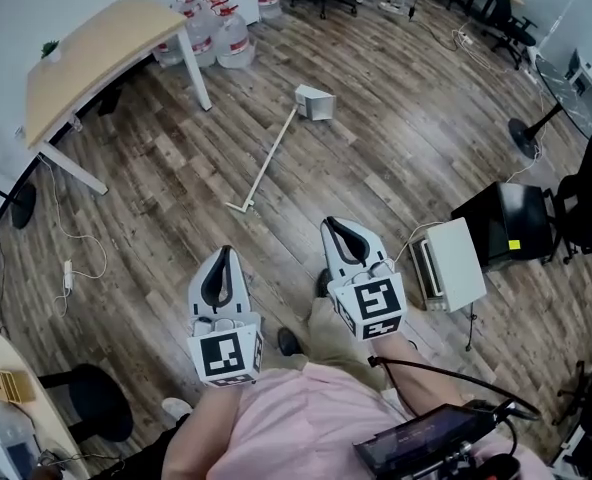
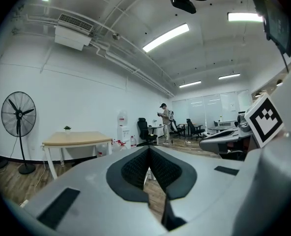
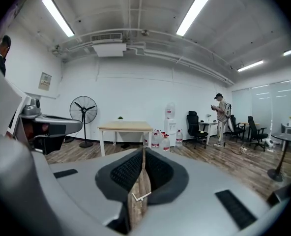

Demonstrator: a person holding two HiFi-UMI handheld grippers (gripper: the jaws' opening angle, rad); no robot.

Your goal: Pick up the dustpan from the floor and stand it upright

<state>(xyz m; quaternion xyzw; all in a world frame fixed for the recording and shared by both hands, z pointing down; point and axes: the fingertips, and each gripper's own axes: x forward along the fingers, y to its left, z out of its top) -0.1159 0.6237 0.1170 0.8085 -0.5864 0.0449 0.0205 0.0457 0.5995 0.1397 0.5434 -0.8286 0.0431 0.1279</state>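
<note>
The white dustpan point(image 1: 314, 101) lies flat on the wooden floor ahead of me. Its long handle point(image 1: 263, 166) runs toward me and ends in a short crossbar point(image 1: 238, 208). My left gripper point(image 1: 224, 254) is held low at the left, short of the handle's end, shut with nothing in it. My right gripper point(image 1: 333, 224) is to the right of the handle's end, also shut and empty. In the right gripper view the jaws point(image 3: 143, 151) meet at the tips, and the handle's end point(image 3: 138, 196) shows on the floor beyond them. In the left gripper view the jaws point(image 2: 149, 149) are closed together.
A wooden table point(image 1: 96, 53) stands at the far left with several water jugs point(image 1: 221, 33) behind it. A white box point(image 1: 454, 263) and a black chair point(image 1: 506, 223) stand at the right. A cable point(image 1: 71, 268) trails at the left. A person point(image 3: 219, 119) stands far off.
</note>
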